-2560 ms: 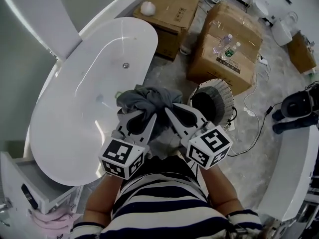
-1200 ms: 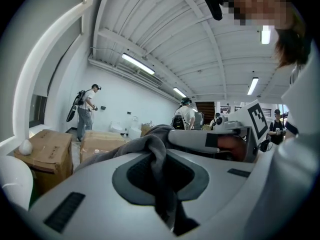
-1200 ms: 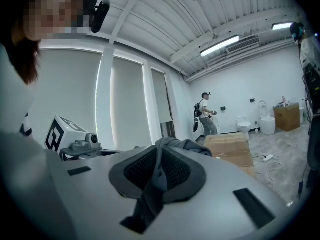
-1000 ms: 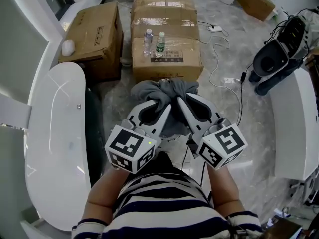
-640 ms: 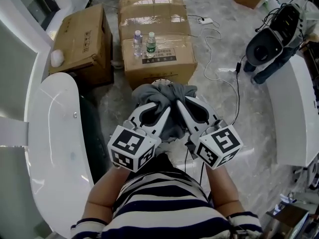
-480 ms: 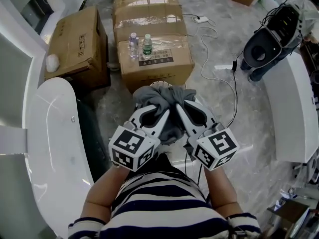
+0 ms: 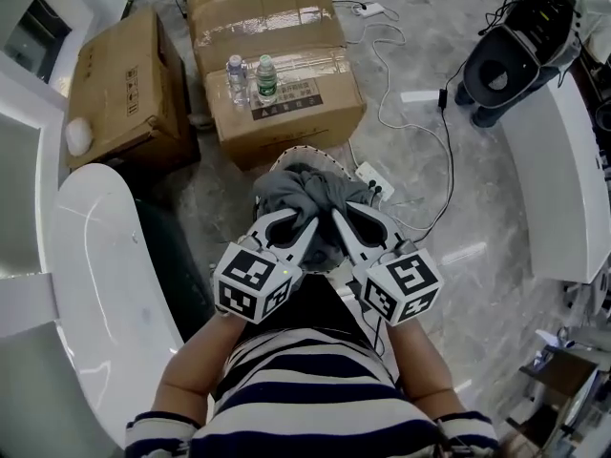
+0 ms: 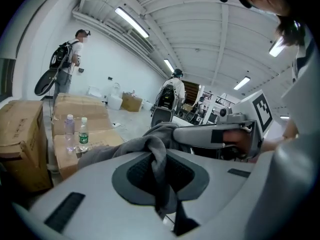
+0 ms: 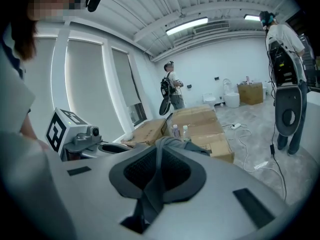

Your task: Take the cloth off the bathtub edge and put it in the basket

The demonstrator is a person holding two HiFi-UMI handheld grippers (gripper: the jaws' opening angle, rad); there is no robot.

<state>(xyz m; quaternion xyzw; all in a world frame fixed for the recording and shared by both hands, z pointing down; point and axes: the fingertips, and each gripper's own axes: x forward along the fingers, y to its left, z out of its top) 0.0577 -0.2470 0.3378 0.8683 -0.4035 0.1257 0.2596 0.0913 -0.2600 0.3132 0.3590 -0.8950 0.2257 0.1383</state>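
Left gripper (image 7: 294, 222) and right gripper (image 7: 336, 219): jaws of each pinched almost together on a fold of the grey cloth (image 7: 304, 189). The cloth hangs bunched between them, over the white-rimmed basket (image 7: 286, 157) on the floor, right of the bathtub (image 7: 95, 256). Just beyond is a taped cardboard box (image 7: 286, 27) with a green-labelled bottle (image 7: 266, 76) and a second bottle (image 7: 235, 72) beside a printed sticker (image 7: 294, 95); sticker, bottle labels and print on the left box (image 7: 124, 84) are too small to read.
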